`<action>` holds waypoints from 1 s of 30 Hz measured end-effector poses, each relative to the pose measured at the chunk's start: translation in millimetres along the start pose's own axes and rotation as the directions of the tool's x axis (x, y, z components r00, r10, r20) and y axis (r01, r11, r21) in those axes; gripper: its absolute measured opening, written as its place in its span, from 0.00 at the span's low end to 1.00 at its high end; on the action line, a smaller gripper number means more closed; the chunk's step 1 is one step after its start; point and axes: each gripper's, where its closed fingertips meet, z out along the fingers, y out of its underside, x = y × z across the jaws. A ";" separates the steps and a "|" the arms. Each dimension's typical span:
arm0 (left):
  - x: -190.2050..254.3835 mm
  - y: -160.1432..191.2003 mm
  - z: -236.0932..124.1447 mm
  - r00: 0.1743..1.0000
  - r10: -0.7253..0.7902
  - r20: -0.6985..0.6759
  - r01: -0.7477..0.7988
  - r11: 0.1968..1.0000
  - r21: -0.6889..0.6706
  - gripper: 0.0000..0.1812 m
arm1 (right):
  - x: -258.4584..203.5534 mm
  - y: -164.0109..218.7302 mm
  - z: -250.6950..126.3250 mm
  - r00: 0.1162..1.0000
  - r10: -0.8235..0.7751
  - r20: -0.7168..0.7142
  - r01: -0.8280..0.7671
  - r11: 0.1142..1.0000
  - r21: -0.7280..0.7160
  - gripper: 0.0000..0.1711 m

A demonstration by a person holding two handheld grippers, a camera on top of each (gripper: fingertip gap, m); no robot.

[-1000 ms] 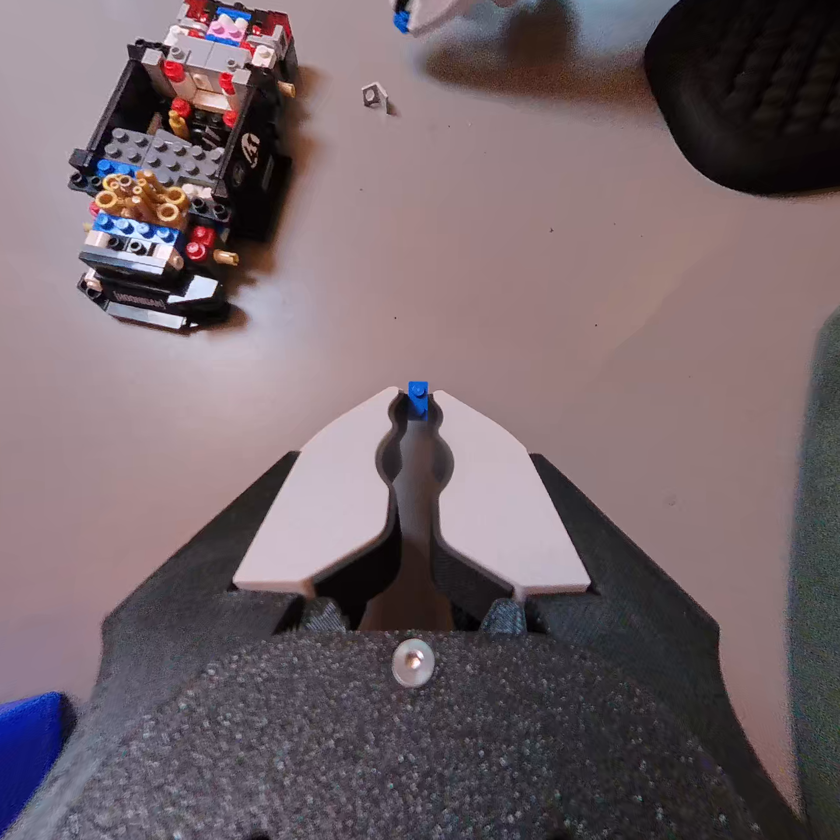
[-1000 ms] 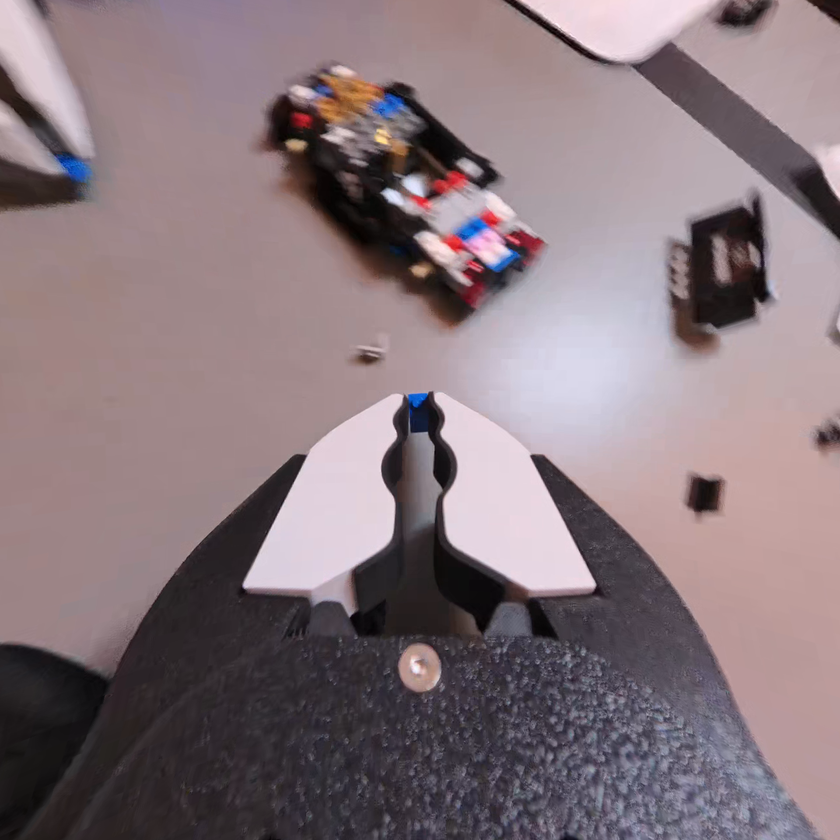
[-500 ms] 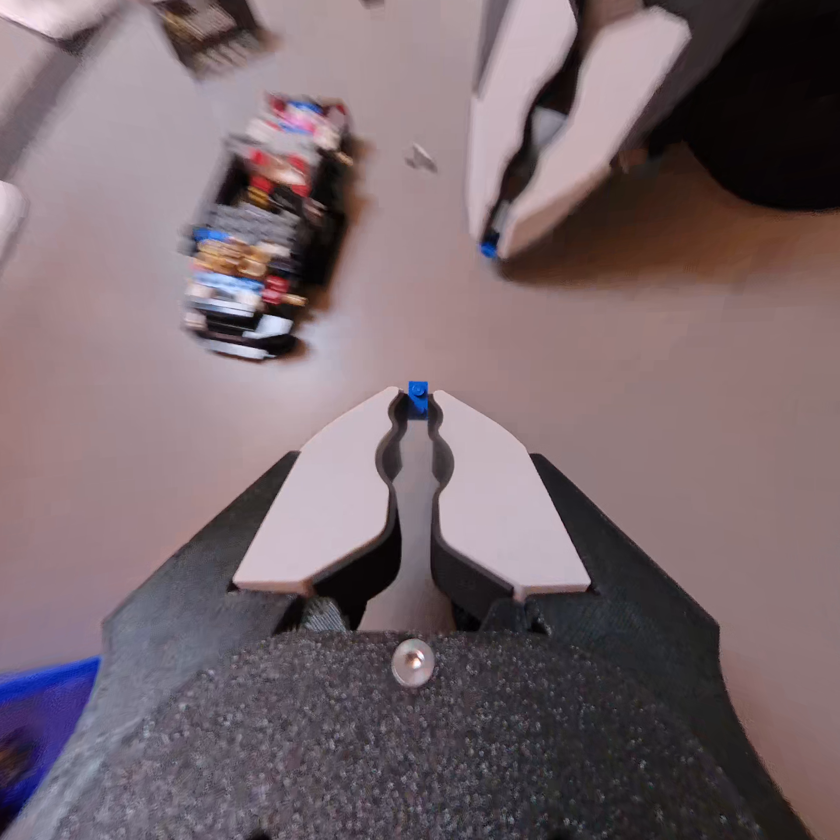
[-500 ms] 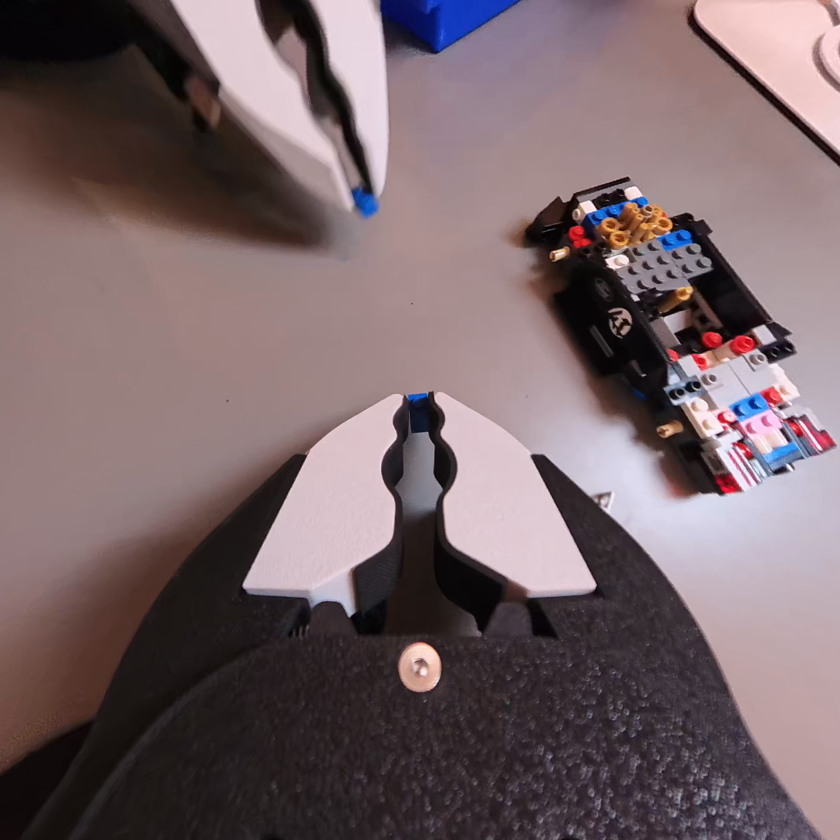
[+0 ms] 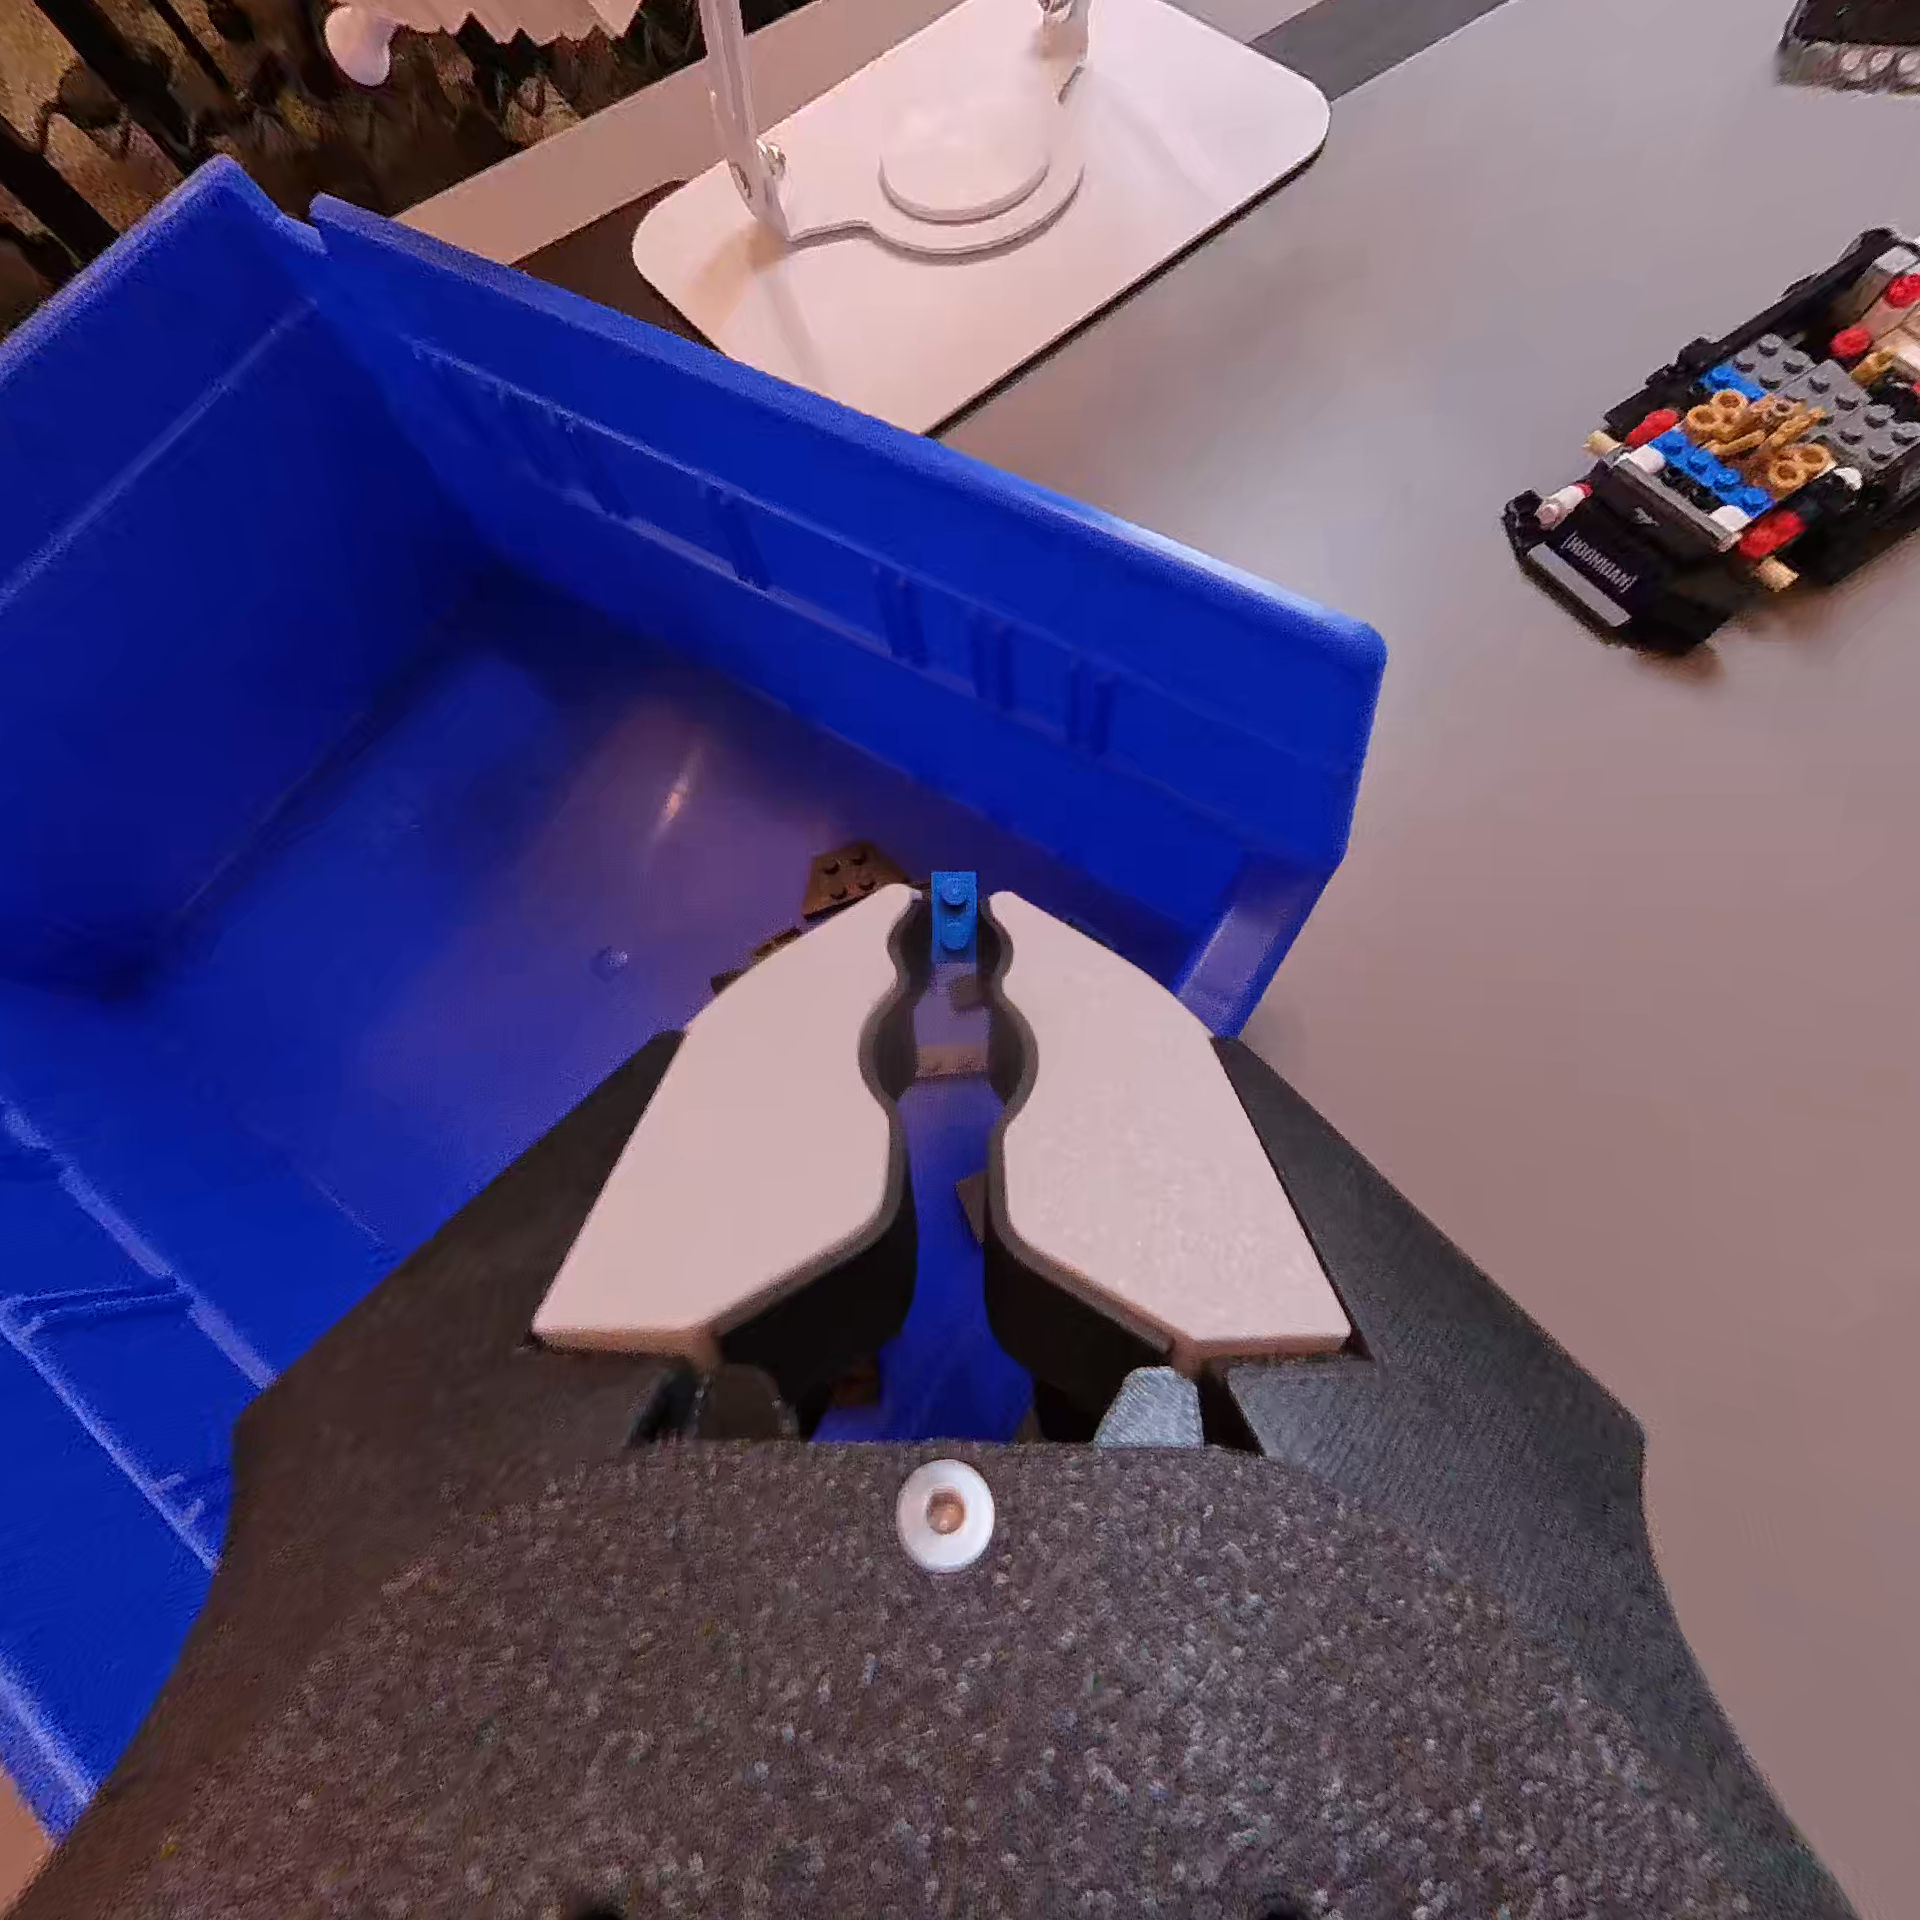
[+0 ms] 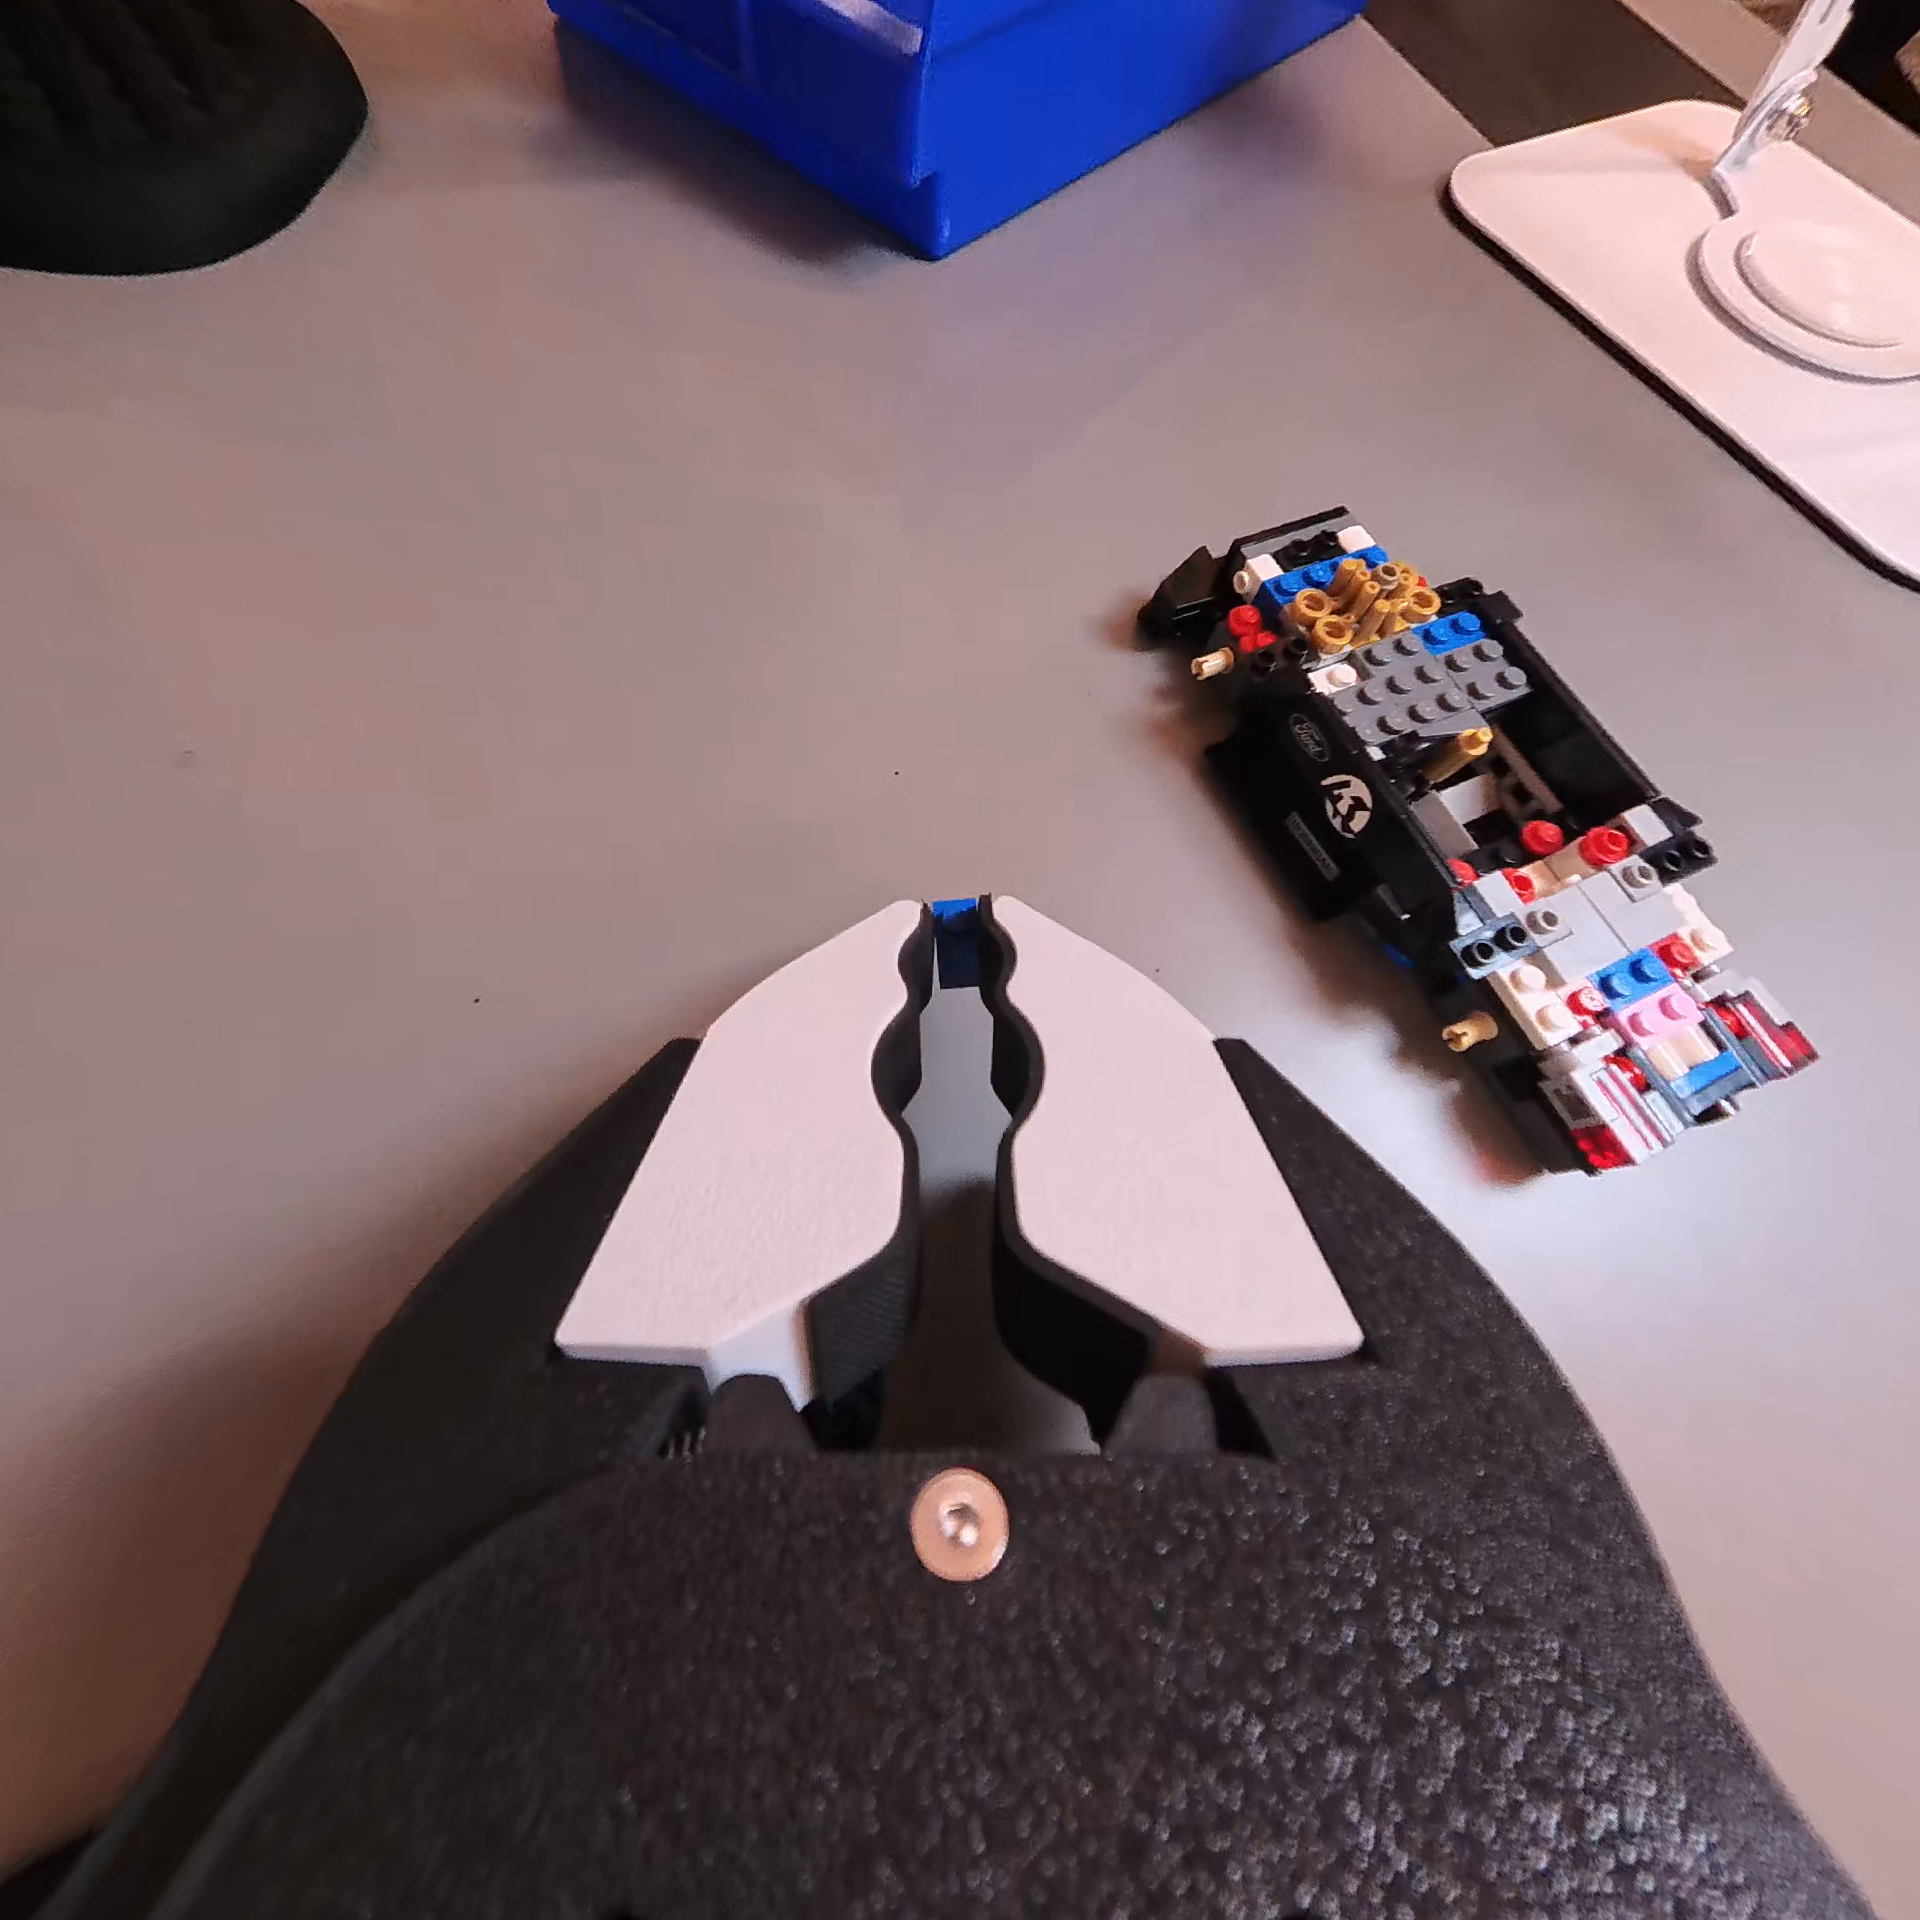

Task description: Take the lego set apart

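Blue plate point(image 5: 953, 914) sits pinched at the tips of your left gripper point(image 5: 953, 920); jaws closed on it, stud side facing the camera. Half a second ago this gripper hung over bare table with the car ahead and to the left; it is now over the blue bin point(image 5: 644, 582), tips above the bin floor near the right-hand wall. A dark studded piece point(image 5: 850, 871) lies on the bin floor just beyond the left finger; other dark bits show through the gap between the fingers, too hidden to identify. The car point(image 5: 1756, 457) lies on the table point(image 5: 1558, 935), well off to the upper right in this view.

Your right gripper point(image 6: 957, 920) is likewise clamped on a small blue piece point(image 6: 957, 940), grip unchanged across the earlier frames. It hangs over open table. The left gripper, which filled the upper left of this view half a second ago, is gone from it. The car sits to the right of the fingers, apart from them, much where it was. Bin corner at the top edge, white stand base point(image 6: 1704, 260) at upper right, black rounded object point(image 6: 156, 125) at upper left.
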 end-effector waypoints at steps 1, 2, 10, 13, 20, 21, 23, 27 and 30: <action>0.2 -0.2 0.4 1.000 0.002 -0.002 -0.002 1.000 0.001 0.04 | 0.4 1.0 0.2 1.000 -0.001 -0.003 0.001 1.000 -0.004 0.05; 1.6 -0.6 0.6 1.000 0.004 -0.009 -0.004 1.000 0.006 0.04 | 1.0 1.6 0.1 1.000 -0.003 -0.008 0.003 1.000 -0.006 0.05; -1.3 7.5 4.7 1.000 0.014 -0.001 -0.014 1.000 -0.022 0.05 | 3.5 3.0 -4.1 0.999 -0.022 -0.032 0.022 1.000 -0.010 0.05; -2.0 11.9 7.5 1.000 0.012 -0.001 -0.012 0.999 -0.038 0.06 | 3.4 4.0 -3.9 0.999 -0.030 -0.036 0.030 0.999 -0.016 0.05; -2.9 14.0 8.3 1.000 0.014 -0.001 -0.014 0.999 -0.038 0.05 | 3.7 6.1 -3.7 0.999 -0.036 -0.039 0.035 0.999 -0.026 0.05; -2.9 14.3 8.3 1.000 0.014 -0.001 -0.014 0.999 -0.038 0.06 | 3.8 6.7 -3.6 0.999 -0.037 -0.039 0.036 0.999 -0.029 0.05; -3.0 14.8 8.5 1.000 0.016 -0.001 -0.016 0.999 -0.039 0.06 | 3.6 7.3 -3.1 0.998 -0.039 -0.039 0.038 0.999 -0.032 0.05; -3.2 14.2 8.5 1.000 0.017 -0.001 -0.017 0.999 -0.031 0.11 | 4.1 7.8 -2.7 0.998 -0.042 -0.043 0.041 0.999 -0.035 0.05; 0.0 -2.2 0.5 1.000 0.026 -0.009 -0.025 0.997 0.070 0.15 | 5.8 3.7 -4.4 0.997 -0.045 -0.059 0.044 0.999 -0.015 0.05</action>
